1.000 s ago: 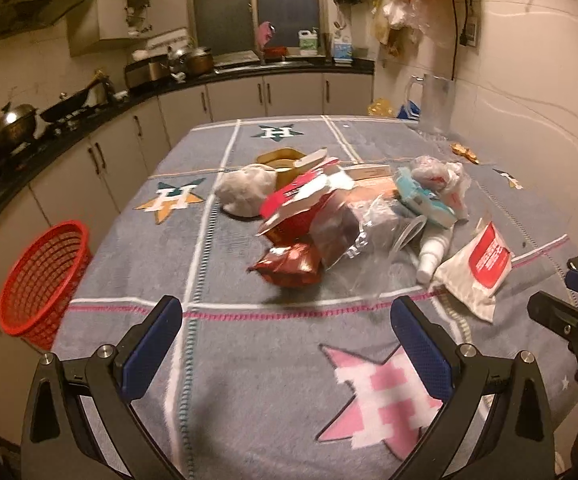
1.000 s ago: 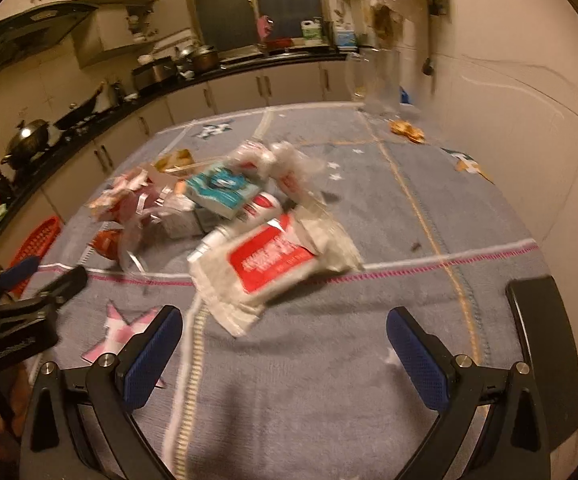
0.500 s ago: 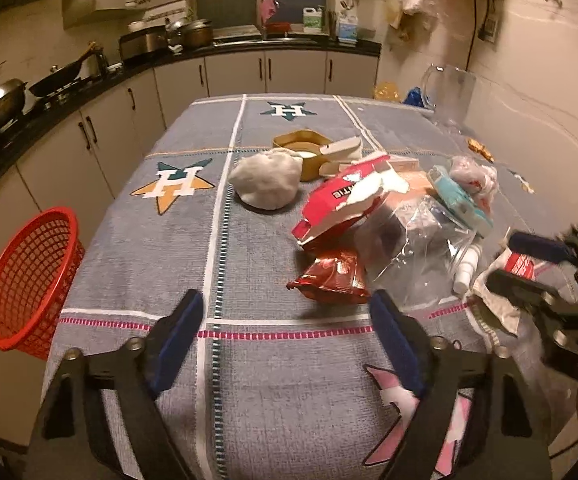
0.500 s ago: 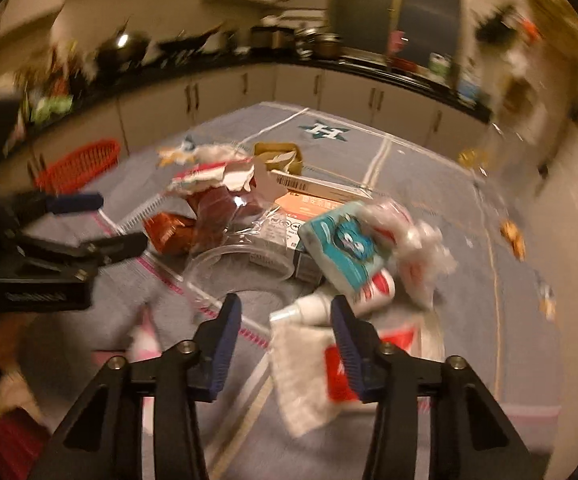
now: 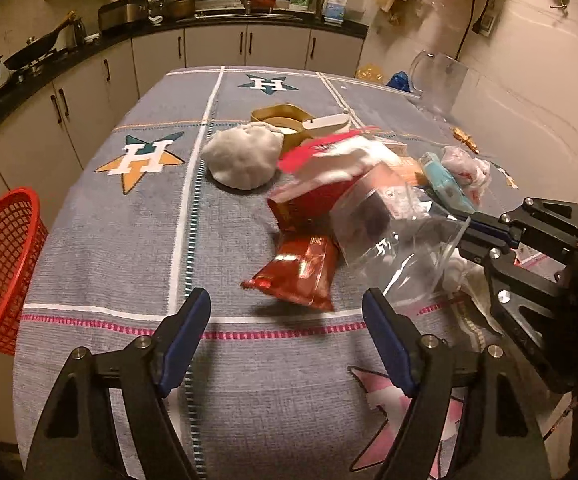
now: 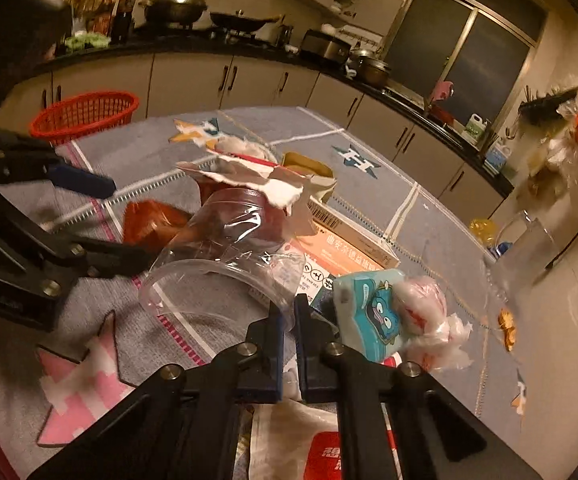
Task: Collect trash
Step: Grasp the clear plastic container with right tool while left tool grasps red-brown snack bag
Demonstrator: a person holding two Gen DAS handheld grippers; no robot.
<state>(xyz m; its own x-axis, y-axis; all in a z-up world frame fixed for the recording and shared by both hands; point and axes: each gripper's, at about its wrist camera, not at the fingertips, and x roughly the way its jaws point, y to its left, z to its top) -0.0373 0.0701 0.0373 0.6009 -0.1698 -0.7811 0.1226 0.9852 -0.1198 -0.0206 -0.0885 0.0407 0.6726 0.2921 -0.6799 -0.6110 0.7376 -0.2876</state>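
The right gripper (image 6: 287, 316) has clamped down, jaws just closing onto the rim of the clear plastic cup (image 6: 225, 256), and the thin wall is pinched between the blue pads. The cup lies on its side at the near edge of the trash heap on the table (image 5: 101, 240), its mouth toward the front edge, with a torn red-and-white wrapper (image 6: 249, 176) draped over its far end. So the first pick looks made.

Over on the other side, the left gripper (image 5: 287, 338) hovers low above the cloth with its jaws parted and nothing between them. Its line runs straight at the red snack packet (image 5: 295, 272), which sits flat and just ahead of the fingertips.

The red basket (image 5: 1, 264) waits off the table's left edge, well apart from the pile; it seems the likely place for all this.

Next, I'd say, the cup needs lifting clear without dragging the wrapper and the boxes behind it along. That rim is flimsy and could buckle or slip. The left jaws want to drop and straddle the packet before closing.
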